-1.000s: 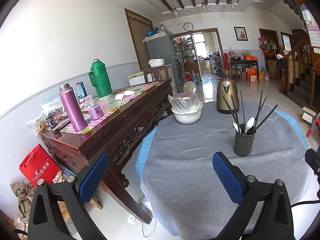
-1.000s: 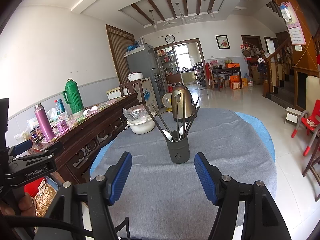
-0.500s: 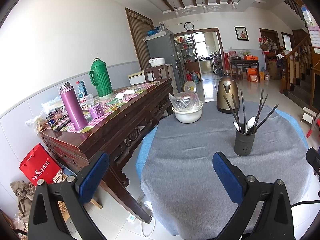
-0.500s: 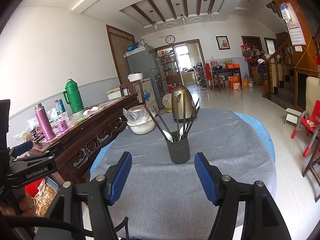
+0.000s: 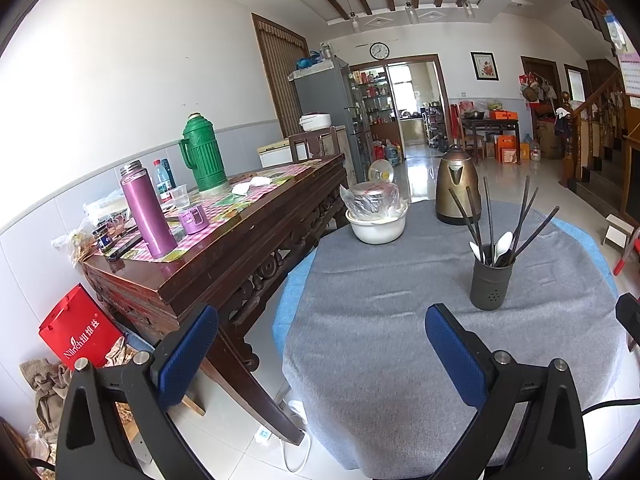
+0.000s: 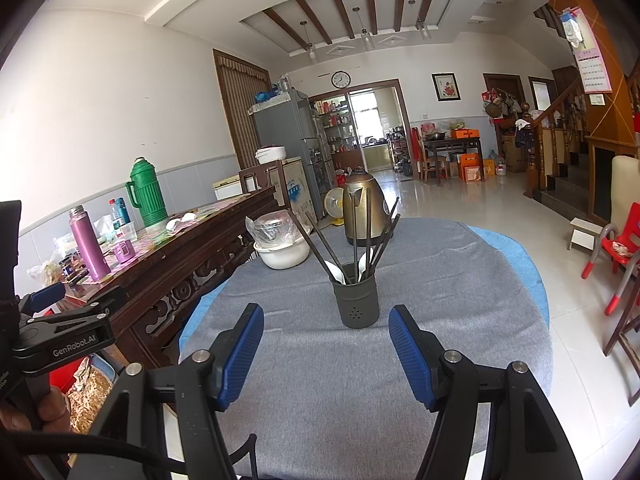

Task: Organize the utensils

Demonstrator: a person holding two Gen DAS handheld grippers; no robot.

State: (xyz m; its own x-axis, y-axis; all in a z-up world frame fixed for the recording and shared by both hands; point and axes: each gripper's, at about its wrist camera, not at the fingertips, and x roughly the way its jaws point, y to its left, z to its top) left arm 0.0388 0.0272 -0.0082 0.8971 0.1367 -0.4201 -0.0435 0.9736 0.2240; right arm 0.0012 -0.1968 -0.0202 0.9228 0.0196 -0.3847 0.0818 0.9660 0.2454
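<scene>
A dark grey utensil holder (image 6: 355, 300) stands on the round table's grey cloth (image 6: 440, 288), filled with several dark chopsticks (image 6: 356, 236) and white spoons (image 6: 334, 270). My right gripper (image 6: 326, 354) is open just short of it, nothing between its blue pads. In the left wrist view the holder (image 5: 491, 280) sits ahead and to the right of my left gripper (image 5: 320, 356), which is open and empty over the table's near left edge. The left gripper (image 6: 60, 312) also shows at the right view's left edge, a hand below it.
A bronze kettle (image 6: 364, 208) and a white bowl (image 6: 282, 254) holding a plastic-wrapped pot stand at the table's far side. A dark wooden sideboard (image 5: 224, 248) to the left carries a purple flask (image 5: 146, 212) and a green thermos (image 5: 204, 156). Red chairs (image 6: 616, 248) stand right.
</scene>
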